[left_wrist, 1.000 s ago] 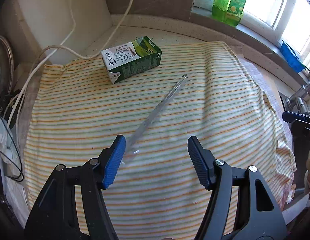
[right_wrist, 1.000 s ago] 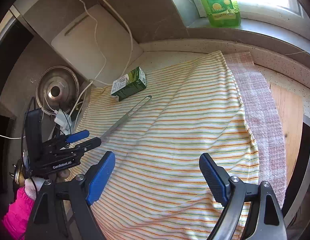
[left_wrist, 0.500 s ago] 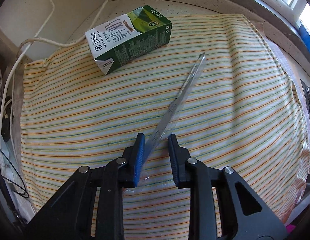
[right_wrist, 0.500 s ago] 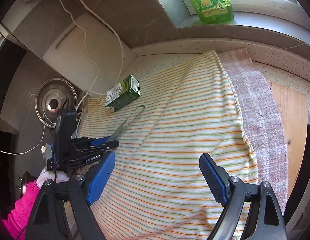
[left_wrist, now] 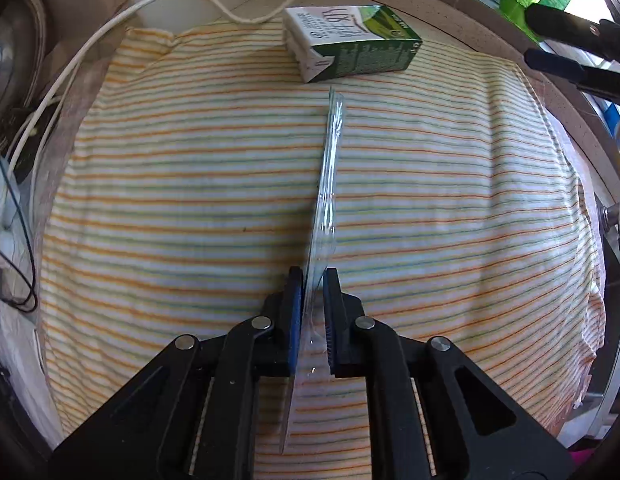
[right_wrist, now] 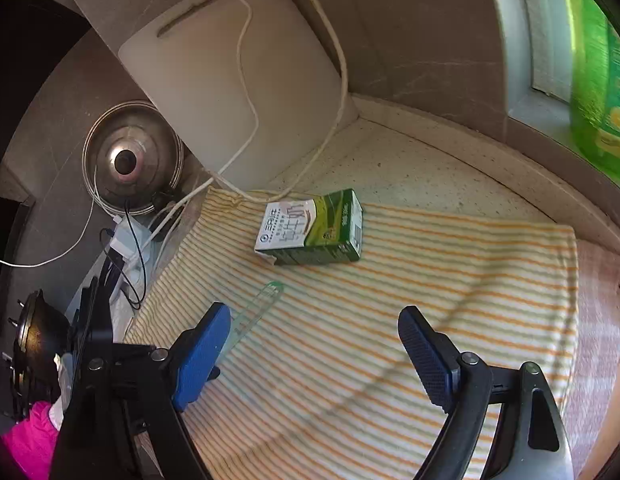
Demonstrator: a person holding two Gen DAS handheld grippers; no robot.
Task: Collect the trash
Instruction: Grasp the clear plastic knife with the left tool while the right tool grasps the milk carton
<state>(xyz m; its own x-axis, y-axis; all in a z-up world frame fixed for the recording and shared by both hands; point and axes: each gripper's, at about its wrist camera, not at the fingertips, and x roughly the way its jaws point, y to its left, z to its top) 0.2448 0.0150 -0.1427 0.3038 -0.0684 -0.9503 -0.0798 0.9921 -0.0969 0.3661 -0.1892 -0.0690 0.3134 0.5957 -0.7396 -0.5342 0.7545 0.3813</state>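
Left wrist view: the left gripper [left_wrist: 313, 280] pinches a long, clear, crinkly plastic wrapper [left_wrist: 328, 184] over the striped woven cloth [left_wrist: 170, 184]; the right gripper [right_wrist: 316, 342] gapes near the boxy green-and-white cardboard carton [right_wrist: 310, 228].

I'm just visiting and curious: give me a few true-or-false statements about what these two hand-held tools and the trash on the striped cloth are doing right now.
1. The left tool is shut on the clear plastic wrapper. True.
2. The right tool grips the milk carton. False: it is open and holds nothing.
3. The carton lies on its side on the striped cloth. True.
4. The wrapper rests on top of the carton. False: its far tip ends just short of the carton.
5. A white cable hangs across the cutting board. True.
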